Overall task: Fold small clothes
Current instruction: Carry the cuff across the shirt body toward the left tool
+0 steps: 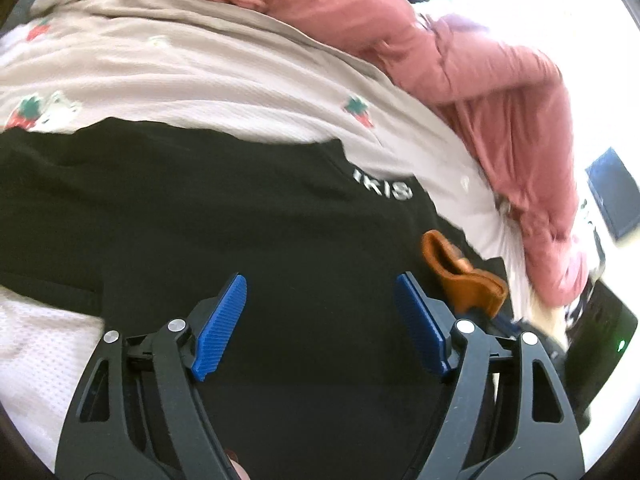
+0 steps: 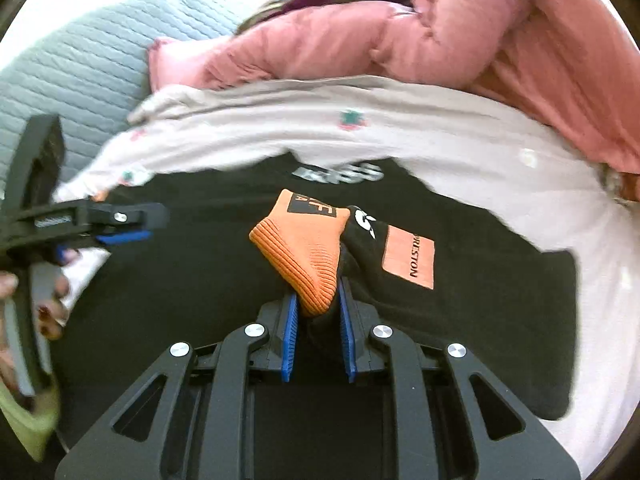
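Sock (image 2: pixel 308 256) lies on shirt (image 2: pixel 180 280), jacket (image 2: pixel 360 40) behind

Right tool (image 2: pixel 318 320) pinching orange-black sock (image 2: pixel 308 252) over black garment (image 2: pixel 180 280).

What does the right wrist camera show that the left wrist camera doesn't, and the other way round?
Only the right wrist view shows the right gripper shut on the orange and black sock, the grey quilt and the person's hand. Only the left wrist view shows the left gripper from behind, open and empty, and a dark screen. Both show the black garment, the strawberry-print cloth and the pink jacket.
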Motion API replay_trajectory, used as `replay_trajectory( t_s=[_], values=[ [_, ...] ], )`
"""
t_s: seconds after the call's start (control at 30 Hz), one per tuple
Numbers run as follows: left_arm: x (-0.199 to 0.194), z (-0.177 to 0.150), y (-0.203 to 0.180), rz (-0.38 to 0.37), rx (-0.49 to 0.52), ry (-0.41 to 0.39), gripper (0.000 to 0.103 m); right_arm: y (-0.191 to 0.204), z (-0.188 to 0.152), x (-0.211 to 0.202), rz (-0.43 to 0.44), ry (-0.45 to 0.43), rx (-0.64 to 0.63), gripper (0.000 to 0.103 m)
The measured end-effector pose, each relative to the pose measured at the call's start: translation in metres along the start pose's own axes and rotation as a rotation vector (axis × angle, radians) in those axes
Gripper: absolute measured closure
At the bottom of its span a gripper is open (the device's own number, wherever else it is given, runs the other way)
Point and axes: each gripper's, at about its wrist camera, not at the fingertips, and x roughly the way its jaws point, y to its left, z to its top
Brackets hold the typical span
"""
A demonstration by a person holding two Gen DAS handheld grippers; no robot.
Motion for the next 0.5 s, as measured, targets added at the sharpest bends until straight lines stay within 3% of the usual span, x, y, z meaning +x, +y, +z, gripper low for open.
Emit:
replay_trajectory(
  t_s=[0.13, 0.27, 0.33, 0.4, 0.5],
  values=[
    [-0.006, 0.007, 0.017, -0.001, -0.047, -0.017, 0.033, 0.033, 0.004, 0.028, 0.03, 0.029, -0.008, 0.084],
    [0.0, 0.008, 0.024, -0.013, -0.079, 0.0, 0.035, 0.047, -0.004, 0.048, 0.044, 0.081, -0.003, 0.071],
    [0.005, 0.007, 0.023, -0.018, -0.075, 0.013, 0.037, 0.046, -0.009, 0.043, 0.062, 0.077, 0.006, 0.065],
    [0.011, 0.004, 0.018, -0.029, -0.07, 0.023, 0.047, 0.042, -0.015, 0.029, 0.059, 0.049, 0.027, 0.055],
    [0.025, -0.006, 0.007, -0.078, -0.056, 0.079, 0.053, 0.024, -0.023, -0.001, 0.028, -0.015, 0.075, 0.051]
  ],
)
